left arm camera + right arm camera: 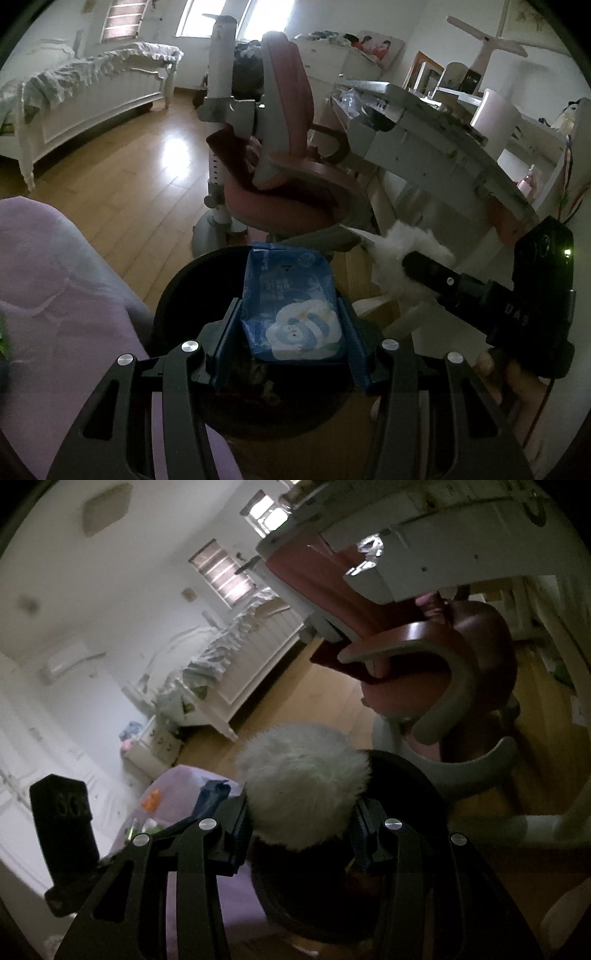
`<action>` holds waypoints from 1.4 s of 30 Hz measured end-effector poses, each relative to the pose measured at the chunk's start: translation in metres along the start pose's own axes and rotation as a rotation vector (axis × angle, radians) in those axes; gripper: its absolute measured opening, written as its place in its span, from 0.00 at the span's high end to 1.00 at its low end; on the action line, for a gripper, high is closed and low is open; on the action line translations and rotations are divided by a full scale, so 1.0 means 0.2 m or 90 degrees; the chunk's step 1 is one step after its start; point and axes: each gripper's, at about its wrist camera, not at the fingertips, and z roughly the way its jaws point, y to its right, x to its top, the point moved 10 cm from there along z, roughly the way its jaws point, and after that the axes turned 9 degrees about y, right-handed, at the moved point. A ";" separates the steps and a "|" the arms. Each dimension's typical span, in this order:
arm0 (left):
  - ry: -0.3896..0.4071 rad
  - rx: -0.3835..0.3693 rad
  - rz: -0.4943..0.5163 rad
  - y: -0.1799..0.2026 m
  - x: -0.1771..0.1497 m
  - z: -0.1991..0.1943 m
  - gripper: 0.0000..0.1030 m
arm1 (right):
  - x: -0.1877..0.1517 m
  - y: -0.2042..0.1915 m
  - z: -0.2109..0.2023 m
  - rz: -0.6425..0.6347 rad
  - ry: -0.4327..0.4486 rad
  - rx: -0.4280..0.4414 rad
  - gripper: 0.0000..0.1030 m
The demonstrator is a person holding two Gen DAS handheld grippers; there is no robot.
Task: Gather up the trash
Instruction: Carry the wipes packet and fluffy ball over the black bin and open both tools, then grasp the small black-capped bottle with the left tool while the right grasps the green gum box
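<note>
Left wrist view: left gripper (291, 328) pinching blue printed wipes packet (293, 314), right gripper (301, 825) pinching white fluffy wad (303, 786), both poised over round black bin (177, 291); release presumably next.

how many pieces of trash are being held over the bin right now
2. A blue wipes packet sits in the left claw above the black bin; a white fluffy wad is in the right claw. More may lie hidden inside.

The left gripper (291, 325) clamps a blue wipes packet (295, 310) between its fingers (227, 332), over a black trash bin (192, 280); right of them, white fluff (399, 254).
</note>
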 end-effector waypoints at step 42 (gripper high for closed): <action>0.151 0.263 -0.201 -1.36 0.02 -1.04 0.10 | -0.29 -0.93 0.37 -0.148 -0.113 0.093 0.32</action>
